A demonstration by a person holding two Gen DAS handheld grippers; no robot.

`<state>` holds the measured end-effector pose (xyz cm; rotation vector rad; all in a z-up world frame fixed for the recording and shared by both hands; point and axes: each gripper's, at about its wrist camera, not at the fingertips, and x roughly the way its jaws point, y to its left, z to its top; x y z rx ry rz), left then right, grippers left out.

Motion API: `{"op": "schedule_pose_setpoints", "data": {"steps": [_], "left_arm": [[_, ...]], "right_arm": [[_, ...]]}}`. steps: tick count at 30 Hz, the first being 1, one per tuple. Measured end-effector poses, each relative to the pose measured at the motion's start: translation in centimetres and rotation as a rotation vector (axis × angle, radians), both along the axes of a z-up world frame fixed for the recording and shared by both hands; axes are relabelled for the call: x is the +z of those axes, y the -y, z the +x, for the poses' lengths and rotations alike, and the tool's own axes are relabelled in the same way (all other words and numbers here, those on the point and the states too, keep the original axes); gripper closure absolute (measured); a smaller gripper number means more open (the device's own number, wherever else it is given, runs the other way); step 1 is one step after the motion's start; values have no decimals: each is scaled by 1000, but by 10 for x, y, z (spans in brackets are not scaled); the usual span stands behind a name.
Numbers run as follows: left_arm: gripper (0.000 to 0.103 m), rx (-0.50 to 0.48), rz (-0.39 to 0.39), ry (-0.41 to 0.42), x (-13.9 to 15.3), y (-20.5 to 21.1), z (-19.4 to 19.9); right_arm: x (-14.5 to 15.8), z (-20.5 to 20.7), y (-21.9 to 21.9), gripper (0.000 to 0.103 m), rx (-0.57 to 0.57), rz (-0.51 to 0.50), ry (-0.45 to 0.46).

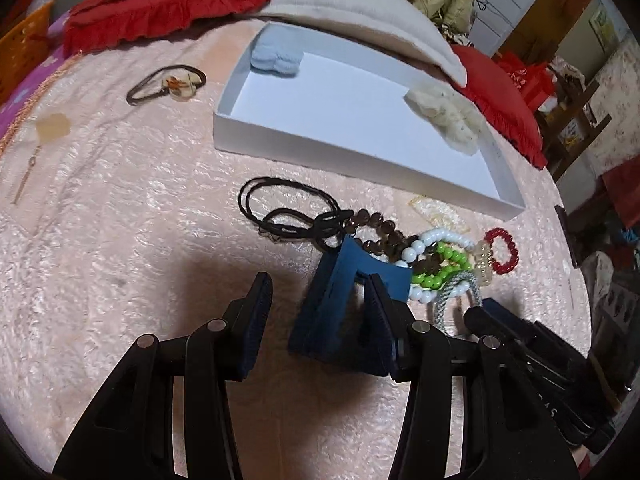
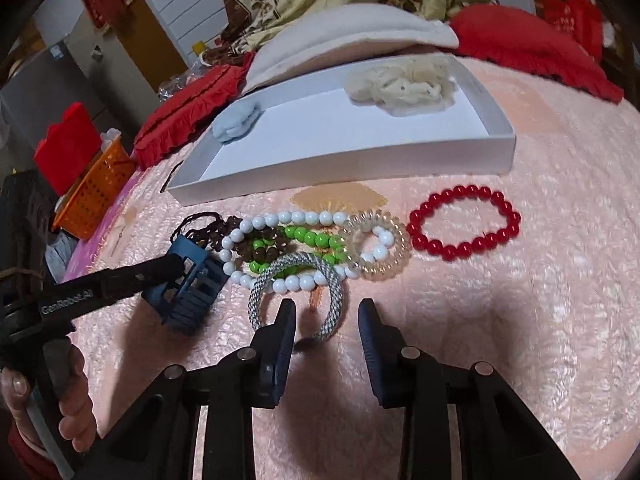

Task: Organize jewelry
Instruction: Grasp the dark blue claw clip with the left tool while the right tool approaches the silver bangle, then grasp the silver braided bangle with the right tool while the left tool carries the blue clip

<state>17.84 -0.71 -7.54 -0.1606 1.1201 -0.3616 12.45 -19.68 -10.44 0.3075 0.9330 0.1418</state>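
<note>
My left gripper (image 1: 318, 292) is open around a dark blue hair claw clip (image 1: 340, 304), which leans against its right finger (image 1: 380, 320); the clip (image 2: 188, 284) also shows in the right wrist view. My right gripper (image 2: 326, 316) is open and empty, just in front of a silver-grey woven bracelet (image 2: 296, 292). Behind lies a pile: white bead necklace (image 2: 280, 220), green beads (image 2: 308, 238), brown beads (image 2: 260, 246), a clear spiral hair tie (image 2: 376, 248) and a red bead bracelet (image 2: 464, 220). A white box (image 2: 360, 160) holds a blue scrunchie (image 2: 234, 122) and a cream scrunchie (image 2: 400, 86).
Black hair ties (image 1: 288, 212) lie left of the pile. A hair tie with a clear charm (image 1: 176, 82) and a thin chain (image 1: 24, 176) lie far left on the pink bedspread. Red pillows (image 1: 160, 8), a cream cushion (image 1: 360, 12) and an orange basket (image 2: 92, 196) border the area.
</note>
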Motion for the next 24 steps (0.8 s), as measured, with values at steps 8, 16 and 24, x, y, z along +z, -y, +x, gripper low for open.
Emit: {"op": "schedule_pose_setpoints", "data": {"steps": [8,16,24], "left_arm": [[84,-32,53,36,-4,8,-13],[92,-5,22,32,7,0,-29],[92,22,1,94,37,-17,-55]], "right_arm": [[-2,0,-7,80,-1,-57,35],[-3,-4,-6,97,9,-23,19],[19,-22,-9,97,15,-12,64]]}}
